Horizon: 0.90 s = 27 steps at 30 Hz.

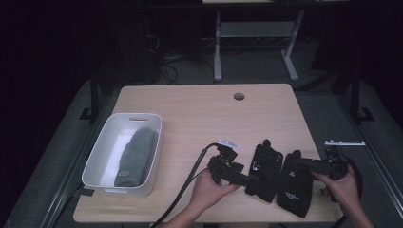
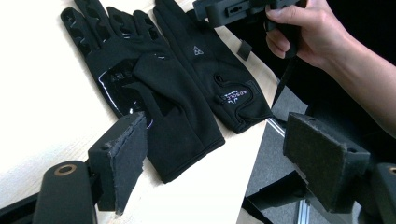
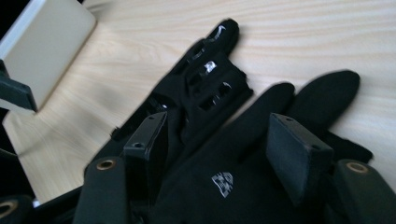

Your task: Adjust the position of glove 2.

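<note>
Two black gloves lie side by side near the front right edge of the wooden counter (image 1: 199, 114). The left glove (image 1: 264, 171) lies w/ its grip-patterned side up, fingers pointing away from the person; the right glove (image 1: 295, 187) shows a small white logo on its back and a printed label near the cuff, and its cuff reaches the counter's front edge. The two touch or overlap along their inner sides.

The left tool (image 1: 252, 180), held in the person's left hand (image 1: 209, 190), sits low at the near end of the left glove. In the left gripper view its jaws stand wide apart, released: one pad (image 2: 123, 158) hangs just over the cuff side of that glove, the other is out past the counter edge, nothing pinched between them.

The right tool (image 1: 304, 165), in the right hand (image 1: 341, 186), lies across the right glove. In the right gripper view its jaws are spread, straddling the glove's back above the logo, w/ fabric between them; pads don't look pressed on it, so released.

At far left, a white bin (image 1: 95, 161) holds a folded grey cloth (image 1: 137, 156), well apart from the gloves
</note>
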Motion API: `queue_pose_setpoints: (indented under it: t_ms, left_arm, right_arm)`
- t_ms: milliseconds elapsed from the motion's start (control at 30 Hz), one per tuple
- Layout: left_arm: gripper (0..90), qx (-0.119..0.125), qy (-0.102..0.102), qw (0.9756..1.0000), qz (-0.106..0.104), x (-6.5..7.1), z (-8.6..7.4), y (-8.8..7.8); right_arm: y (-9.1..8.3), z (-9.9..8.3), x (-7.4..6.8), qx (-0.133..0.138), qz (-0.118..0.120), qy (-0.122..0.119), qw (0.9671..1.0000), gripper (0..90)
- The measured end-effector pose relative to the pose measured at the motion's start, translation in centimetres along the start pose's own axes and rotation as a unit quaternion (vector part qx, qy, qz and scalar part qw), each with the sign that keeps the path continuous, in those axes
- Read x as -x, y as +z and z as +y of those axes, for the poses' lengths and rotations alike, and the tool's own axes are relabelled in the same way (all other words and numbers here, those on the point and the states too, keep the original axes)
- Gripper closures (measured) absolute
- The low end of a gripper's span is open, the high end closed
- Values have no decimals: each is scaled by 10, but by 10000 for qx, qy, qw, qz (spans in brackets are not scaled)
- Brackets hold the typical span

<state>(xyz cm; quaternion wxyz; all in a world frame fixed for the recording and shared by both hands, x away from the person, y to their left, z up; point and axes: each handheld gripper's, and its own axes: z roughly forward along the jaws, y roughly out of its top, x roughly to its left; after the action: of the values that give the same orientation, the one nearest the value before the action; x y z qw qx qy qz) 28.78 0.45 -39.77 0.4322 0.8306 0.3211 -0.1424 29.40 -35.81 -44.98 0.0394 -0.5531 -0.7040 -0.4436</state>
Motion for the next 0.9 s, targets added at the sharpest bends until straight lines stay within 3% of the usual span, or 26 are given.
queue_pose_setpoints:
  t_ms: [267,567,800,900]
  left_arm:
    - [221,-1,21,10000,-7,-1,0,3]
    - [220,-40,1,10000,-27,-1,-1,8]
    - [220,-49,4,10000,-20,-2,-1,8]
    - [220,-40,-6,10000,-26,-2,-1,7]
  right_arm:
    - [1,-10,1,-85,-371,-312,9988,398]
    - [-1,-12,-1,-219,-768,-638,9948,413]
    - [4,-12,-6,-454,-1098,-919,9887,439]
    - [6,-12,-10,-559,-1272,-1130,9838,455]
